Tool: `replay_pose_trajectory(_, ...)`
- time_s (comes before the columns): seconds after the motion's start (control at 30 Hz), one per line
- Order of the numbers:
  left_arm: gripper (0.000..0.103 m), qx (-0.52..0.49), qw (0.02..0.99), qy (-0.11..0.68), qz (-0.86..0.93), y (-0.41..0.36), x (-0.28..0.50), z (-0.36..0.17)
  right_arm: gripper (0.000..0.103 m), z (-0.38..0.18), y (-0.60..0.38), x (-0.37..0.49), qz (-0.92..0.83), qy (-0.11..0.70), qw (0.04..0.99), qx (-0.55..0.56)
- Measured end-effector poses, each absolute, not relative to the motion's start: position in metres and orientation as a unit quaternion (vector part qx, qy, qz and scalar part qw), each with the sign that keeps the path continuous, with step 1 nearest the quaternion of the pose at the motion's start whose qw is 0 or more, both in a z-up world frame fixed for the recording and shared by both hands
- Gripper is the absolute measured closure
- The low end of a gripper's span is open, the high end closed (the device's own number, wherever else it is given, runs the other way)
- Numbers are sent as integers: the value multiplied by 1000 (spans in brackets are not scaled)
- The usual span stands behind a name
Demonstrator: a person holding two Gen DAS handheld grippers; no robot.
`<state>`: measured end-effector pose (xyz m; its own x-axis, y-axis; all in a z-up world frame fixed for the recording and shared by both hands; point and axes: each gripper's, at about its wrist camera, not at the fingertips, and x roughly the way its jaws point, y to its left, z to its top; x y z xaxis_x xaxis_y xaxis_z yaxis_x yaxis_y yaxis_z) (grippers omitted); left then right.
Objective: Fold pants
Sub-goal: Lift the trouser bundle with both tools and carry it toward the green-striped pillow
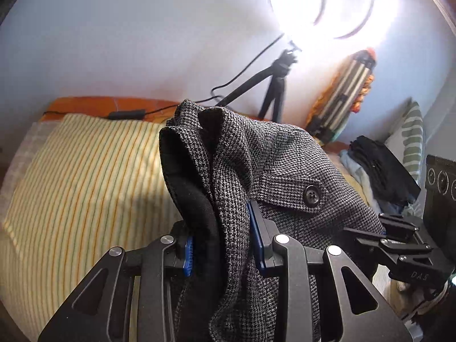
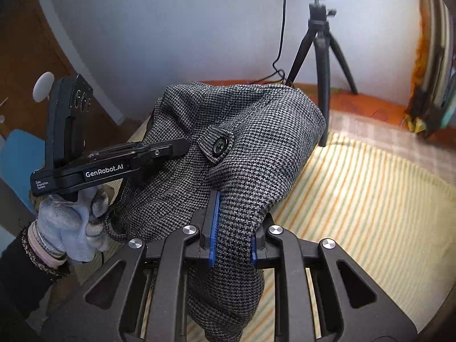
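My left gripper [image 1: 222, 245] and right gripper [image 2: 232, 238] each clamp a bunched fold of the grey houndstooth pants [image 1: 273, 165], held above the striped bedspread [image 1: 85, 165]; the thick, soft wool drapes heavily, best pinched along the waistband. Behind the pants, a tripod [image 2: 322, 65] stands against the pale wall

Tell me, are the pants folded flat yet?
No. The pants hang bunched in the air, pinched by the left gripper and right gripper.

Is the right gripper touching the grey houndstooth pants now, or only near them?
Touching. In the right wrist view the right gripper has both blue-padded fingers pressed on a bunched fold of the grey houndstooth pants, with no gap visible.
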<state>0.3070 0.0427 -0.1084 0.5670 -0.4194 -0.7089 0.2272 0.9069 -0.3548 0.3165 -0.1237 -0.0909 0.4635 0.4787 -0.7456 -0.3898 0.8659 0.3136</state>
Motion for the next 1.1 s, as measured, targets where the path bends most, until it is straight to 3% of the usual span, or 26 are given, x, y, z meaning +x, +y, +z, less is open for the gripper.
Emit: replay_pose_trajectory(1.1,73,-105,875,373,-289,-85,261,-33,85,4,-231,212,166,373,912,-42)
